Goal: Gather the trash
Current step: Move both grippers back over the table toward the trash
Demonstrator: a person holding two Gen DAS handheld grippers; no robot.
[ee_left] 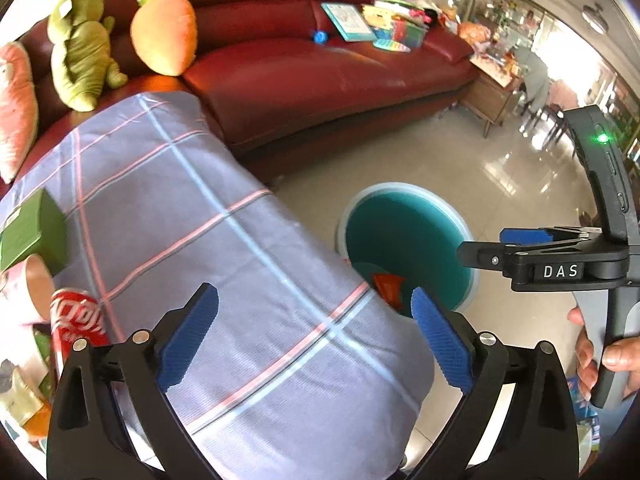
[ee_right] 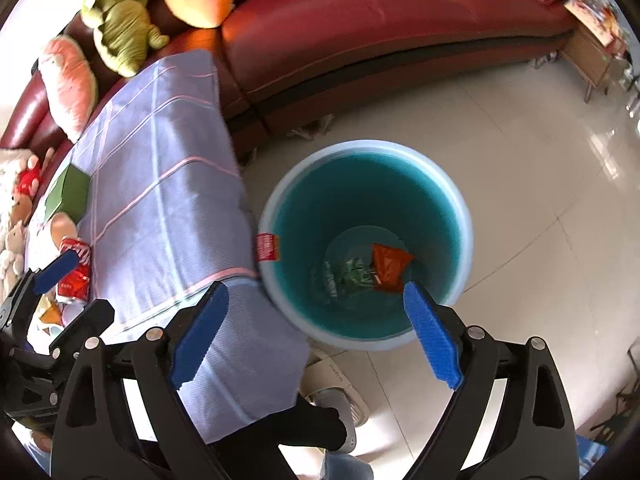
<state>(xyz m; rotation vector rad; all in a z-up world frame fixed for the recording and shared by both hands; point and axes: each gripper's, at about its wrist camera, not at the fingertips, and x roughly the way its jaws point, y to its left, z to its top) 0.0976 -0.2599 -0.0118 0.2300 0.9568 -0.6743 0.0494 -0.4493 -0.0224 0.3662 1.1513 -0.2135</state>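
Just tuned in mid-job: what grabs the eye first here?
The teal bin on the pale floor beside the plaid-covered table, with an orange wrapper at its bottom. The right hand-held gripper hangs open above it, empty. A red soda can lies at the table's left end.

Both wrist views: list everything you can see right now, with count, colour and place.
Bin: one, teal, on the floor beside the cloth.
Wrappers: one orange, some greenish, at the bin's bottom.
Cloth: one, lilac plaid, draped over a surface.
Cola can: one, red, on the cloth's left edge.
Box: one, green, on the cloth.
Sofa: one, dark red, behind.
Plush toys: green, orange, pink, on the sofa.
Left gripper: open, empty.
Right gripper: open, empty, above the bin.
Hand: holding the right gripper's handle.
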